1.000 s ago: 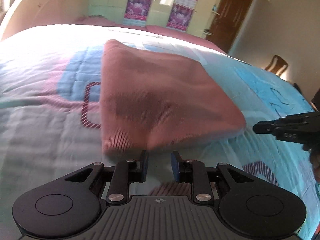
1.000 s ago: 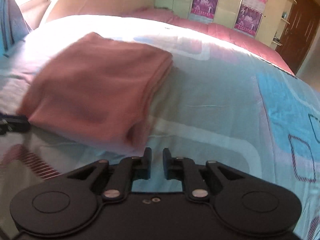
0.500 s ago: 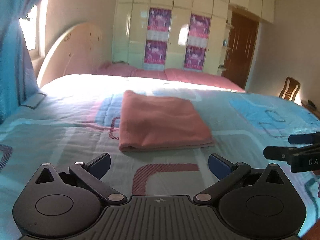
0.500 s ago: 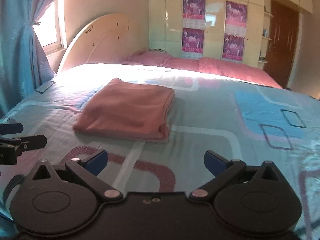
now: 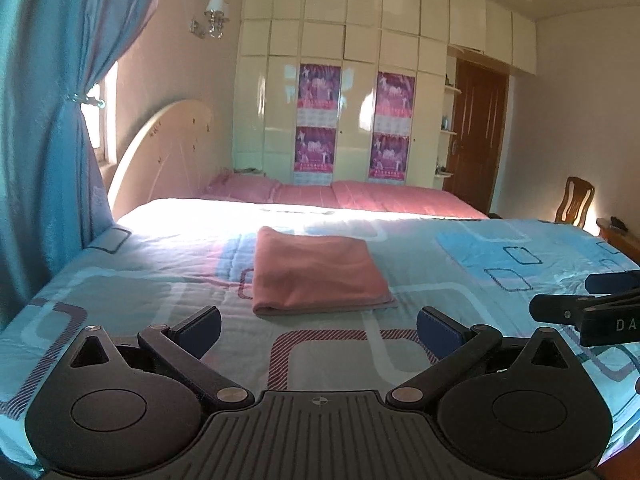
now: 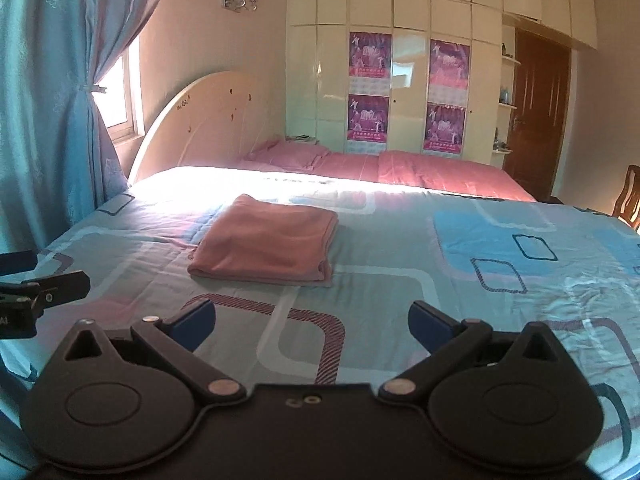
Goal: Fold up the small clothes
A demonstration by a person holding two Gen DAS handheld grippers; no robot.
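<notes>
My left gripper (image 5: 319, 326) has its blue-padded jaws spread wide, with nothing between them. My right gripper (image 6: 311, 322) is spread wide too, and it holds nothing. Both hang above the near part of the blue and grey patterned bed cover (image 5: 500, 248).

The soft pink folded cloth (image 5: 316, 272) lies flat on the bed cover, a bit ahead of both grippers and not touching them. It is a neat rectangle with layers stacked at its near edge (image 6: 260, 274). It looks to me like the folding is done.

I think the cloth is light and floppy. It would sag and come apart if I grabbed only one layer. If I had to move it, I would pinch through all the layers at the two near corners, one gripper each, and lift it level. It will not break, and the fuzzy cloth should not slip.
</notes>
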